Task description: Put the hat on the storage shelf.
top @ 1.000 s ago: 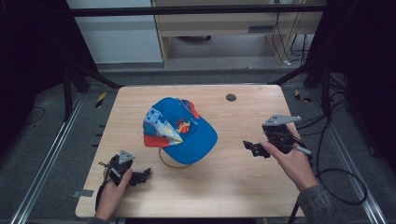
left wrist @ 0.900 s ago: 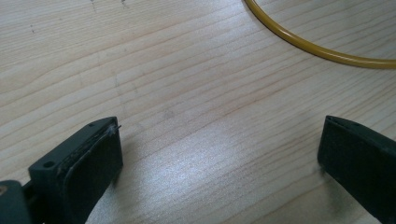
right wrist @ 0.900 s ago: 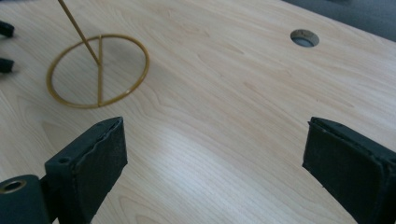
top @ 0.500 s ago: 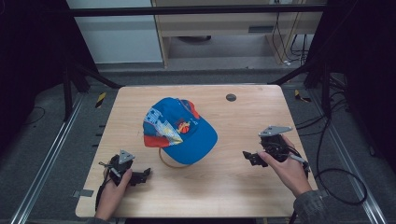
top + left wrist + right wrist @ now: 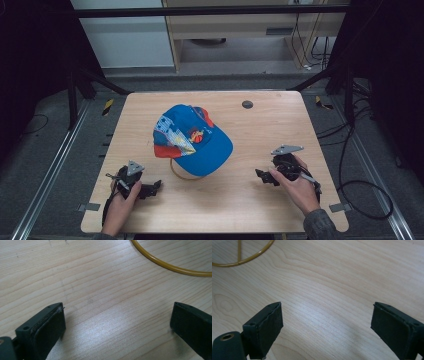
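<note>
Both grippers rest wide open on the surface, left gripper (image 5: 150, 189) and right gripper (image 5: 263, 176), holding nothing. Between and ahead of them the cap (image 5: 192, 140) sits on a yellow ring (image 5: 172, 267). I'd worry that closing on the soft brim alone would drag the cap off the ring, or snag the ring too.

The left hand (image 5: 120, 200) holds the left tool (image 5: 150, 189) low at the near left. Its jaws are wide apart with nothing between them. The right hand (image 5: 297, 186) holds the right tool (image 5: 263, 176) low at the near right. Its jaws are wide apart too, with nothing between them.
</note>
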Demonstrator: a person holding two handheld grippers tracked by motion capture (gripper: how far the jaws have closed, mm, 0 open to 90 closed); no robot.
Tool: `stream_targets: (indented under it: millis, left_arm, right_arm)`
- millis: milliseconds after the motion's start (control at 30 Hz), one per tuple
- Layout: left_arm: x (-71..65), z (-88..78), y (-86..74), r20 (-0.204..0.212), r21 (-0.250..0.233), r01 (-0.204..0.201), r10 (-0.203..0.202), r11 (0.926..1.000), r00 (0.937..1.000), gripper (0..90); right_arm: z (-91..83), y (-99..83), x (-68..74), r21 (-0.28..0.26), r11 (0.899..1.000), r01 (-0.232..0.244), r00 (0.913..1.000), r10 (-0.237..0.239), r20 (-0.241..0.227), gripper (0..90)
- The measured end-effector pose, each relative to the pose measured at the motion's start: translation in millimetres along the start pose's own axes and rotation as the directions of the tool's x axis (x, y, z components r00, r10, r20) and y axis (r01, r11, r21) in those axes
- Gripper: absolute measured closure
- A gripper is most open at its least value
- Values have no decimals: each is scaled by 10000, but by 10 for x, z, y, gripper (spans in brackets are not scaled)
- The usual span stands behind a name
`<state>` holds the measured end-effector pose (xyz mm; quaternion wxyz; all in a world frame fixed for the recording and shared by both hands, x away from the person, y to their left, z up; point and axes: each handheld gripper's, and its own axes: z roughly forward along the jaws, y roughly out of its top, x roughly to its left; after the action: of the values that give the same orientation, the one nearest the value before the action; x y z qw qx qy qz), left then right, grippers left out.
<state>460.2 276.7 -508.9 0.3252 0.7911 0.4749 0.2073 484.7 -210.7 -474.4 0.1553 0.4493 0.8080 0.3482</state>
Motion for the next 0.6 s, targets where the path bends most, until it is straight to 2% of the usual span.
stream_targets:
  millis: [133, 333, 500, 600]
  left_arm:
    - [2, -2, 0, 3, 25, -27, 27, 10000, 10000, 0]
    - [2, -3, 1, -5, 43, -33, 33, 10000, 10000, 0]
    - [2, -4, 1, -2, 59, -46, 46, 10000, 10000, 0]
    - [3, -3, 0, 6, 46, -47, 47, 10000, 10000, 0]
  right_arm:
    - [78, -55, 14, -39, 9996, -262, 9996, 262, 52, 101]
    - [164, -119, 30, 66, 9994, -343, 9991, 342, 247, 91]
    - [236, -190, 68, 111, 9996, -259, 9984, 253, 505, 90]
    - [258, -222, 106, -87, 10000, -45, 9966, 52, 820, 84]
